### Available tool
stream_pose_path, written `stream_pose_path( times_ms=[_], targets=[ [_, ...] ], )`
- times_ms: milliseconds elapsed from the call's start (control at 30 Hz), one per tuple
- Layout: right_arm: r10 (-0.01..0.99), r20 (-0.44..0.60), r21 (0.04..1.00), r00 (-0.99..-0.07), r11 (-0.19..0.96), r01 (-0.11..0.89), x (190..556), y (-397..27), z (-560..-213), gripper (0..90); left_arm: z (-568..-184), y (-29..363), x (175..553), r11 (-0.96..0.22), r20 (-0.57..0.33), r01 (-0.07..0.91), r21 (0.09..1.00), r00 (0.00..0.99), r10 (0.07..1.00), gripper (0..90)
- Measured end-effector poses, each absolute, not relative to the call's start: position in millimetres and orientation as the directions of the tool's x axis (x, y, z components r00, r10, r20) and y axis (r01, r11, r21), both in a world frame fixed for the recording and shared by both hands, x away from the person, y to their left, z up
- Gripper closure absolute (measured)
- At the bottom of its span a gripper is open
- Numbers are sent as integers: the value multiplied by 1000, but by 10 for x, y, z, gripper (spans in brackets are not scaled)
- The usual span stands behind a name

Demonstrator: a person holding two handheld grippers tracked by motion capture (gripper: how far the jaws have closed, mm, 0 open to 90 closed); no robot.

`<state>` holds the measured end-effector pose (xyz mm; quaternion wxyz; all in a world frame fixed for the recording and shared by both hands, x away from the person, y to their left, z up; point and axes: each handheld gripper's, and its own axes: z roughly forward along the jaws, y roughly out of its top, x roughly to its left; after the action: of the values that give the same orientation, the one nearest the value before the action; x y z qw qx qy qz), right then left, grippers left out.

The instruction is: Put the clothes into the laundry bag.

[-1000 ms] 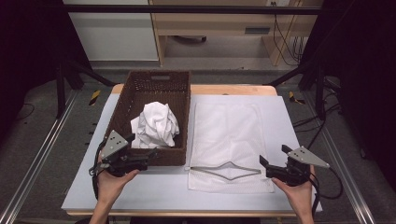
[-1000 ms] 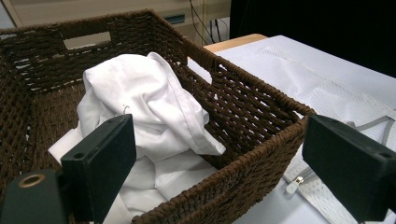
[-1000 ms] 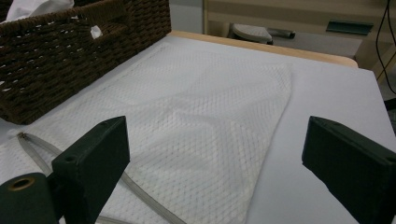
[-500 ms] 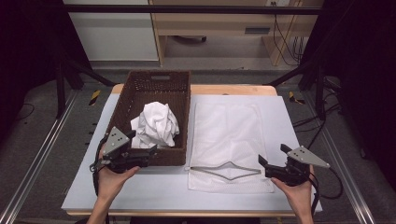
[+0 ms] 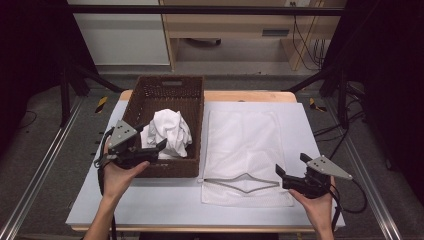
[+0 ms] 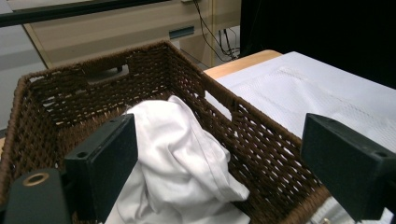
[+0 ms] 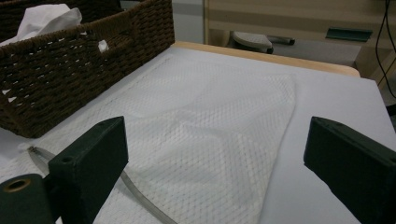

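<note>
Both grippers gape: the left gripper [image 5: 152, 150] over the basket's [image 5: 150, 95] crumpled white cloth [image 5: 170, 131] (frame centre-left), the right gripper [image 5: 290, 172] beside the mesh laundry bag [image 5: 242, 145].

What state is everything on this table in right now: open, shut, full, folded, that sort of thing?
Left gripper: fingers open, over the basket's near end, holding nothing.
Right gripper: fingers open, beside the mesh bag, holding nothing.
Wicker basket: holds one garment.
White garment: crumpled in the basket.
Mesh laundry bag: lying flat, zipper mouth open at the near end.
</note>
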<state>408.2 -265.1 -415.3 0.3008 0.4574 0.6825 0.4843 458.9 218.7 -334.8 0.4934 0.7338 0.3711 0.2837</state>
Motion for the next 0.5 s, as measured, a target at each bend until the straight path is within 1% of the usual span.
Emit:
stream_pose_path(
  times_ms=[200, 333, 433, 500],
  targets=[
    [912, 32, 933, -408, 119, 339, 4103, -2608, -4164, 70, -3283, 2159, 4811, -238, 37, 289, 927, 563, 826, 110],
    [912, 35, 931, -409, 120, 346, 4110, -2600, -4172, 71, -3273, 2171, 5028, -238, 29, 323, 916, 538, 842, 111],
    [912, 33, 929, -409, 122, 349, 4112, -2603, -4176, 71, -3274, 2195, 5192, -262, 53, 343, 902, 515, 855, 110],
    [912, 32, 929, -408, 123, 348, 4116, -2610, -4180, 71, -3296, 2215, 5300, -249, 28, 366, 897, 515, 857, 105]
  ],
)
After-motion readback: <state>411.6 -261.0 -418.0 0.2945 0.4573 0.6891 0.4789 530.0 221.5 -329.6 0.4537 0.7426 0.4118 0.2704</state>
